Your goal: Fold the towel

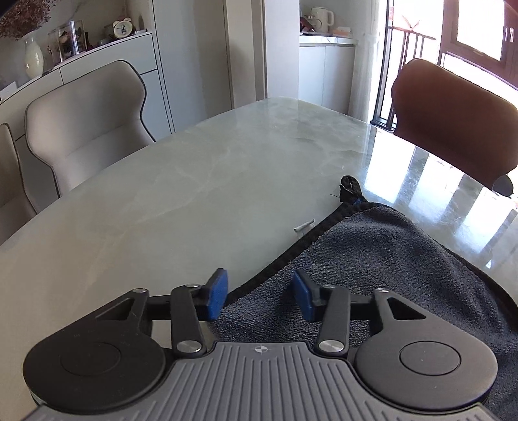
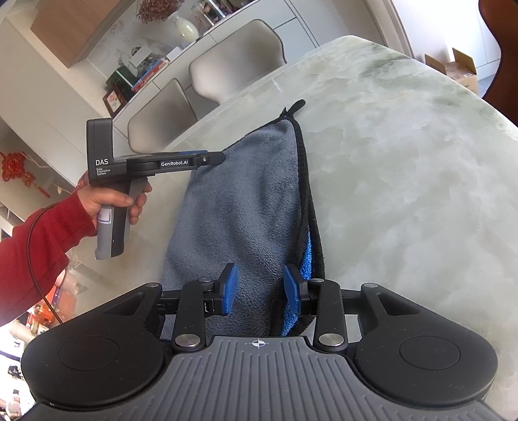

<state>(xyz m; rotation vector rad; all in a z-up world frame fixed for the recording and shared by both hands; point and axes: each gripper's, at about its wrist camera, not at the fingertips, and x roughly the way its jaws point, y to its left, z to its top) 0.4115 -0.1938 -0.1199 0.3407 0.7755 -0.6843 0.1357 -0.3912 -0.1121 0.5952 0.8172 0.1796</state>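
One folded towel [image 2: 239, 207], two claws (both agape), one table [image 1: 181, 181]

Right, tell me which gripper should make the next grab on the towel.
Probably right. The right gripper has open jaws directly over the towel at its near end, beside the layered black-trimmed edge. The left gripper, also open, straddles a side edge, half over bare table.

Place: I'm in a home dining room.
Table: marble top [image 1: 200, 181], upholstered chairs [image 1: 94, 119] at its edges.
Sideboard [image 1: 106, 55]: vase [image 1: 33, 58], clock [image 1: 122, 28].
Wall: red knot ornament [image 2: 19, 171].
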